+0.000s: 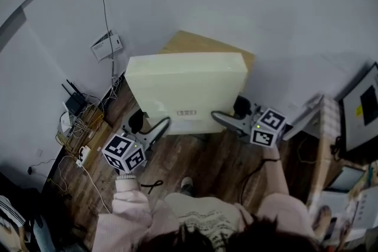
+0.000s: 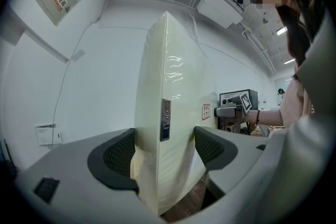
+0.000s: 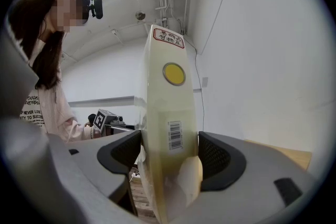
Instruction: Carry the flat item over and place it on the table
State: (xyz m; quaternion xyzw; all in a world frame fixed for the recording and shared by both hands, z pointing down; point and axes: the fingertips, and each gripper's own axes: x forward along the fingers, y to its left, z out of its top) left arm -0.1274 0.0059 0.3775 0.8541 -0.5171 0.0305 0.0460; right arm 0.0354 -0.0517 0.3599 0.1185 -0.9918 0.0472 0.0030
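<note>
A flat cream box [image 1: 186,88] wrapped in clear film hangs in the air between both grippers, above the wooden floor. My left gripper [image 1: 155,130] is shut on its near left edge, and the box [image 2: 170,113] fills the gap between the dark pads. My right gripper [image 1: 227,121] is shut on the near right edge. There the box [image 3: 169,128] shows a barcode and a yellow round sticker on its narrow side. A light wooden table [image 1: 201,44] lies just beyond and partly under the box, against the white wall.
A router and tangled cables [image 1: 80,118] sit on the floor at the left by the wall. A white device [image 1: 106,45] hangs on the wall. A desk with a monitor [image 1: 360,109] stands at the right. The person's shoe [image 1: 186,186] shows below.
</note>
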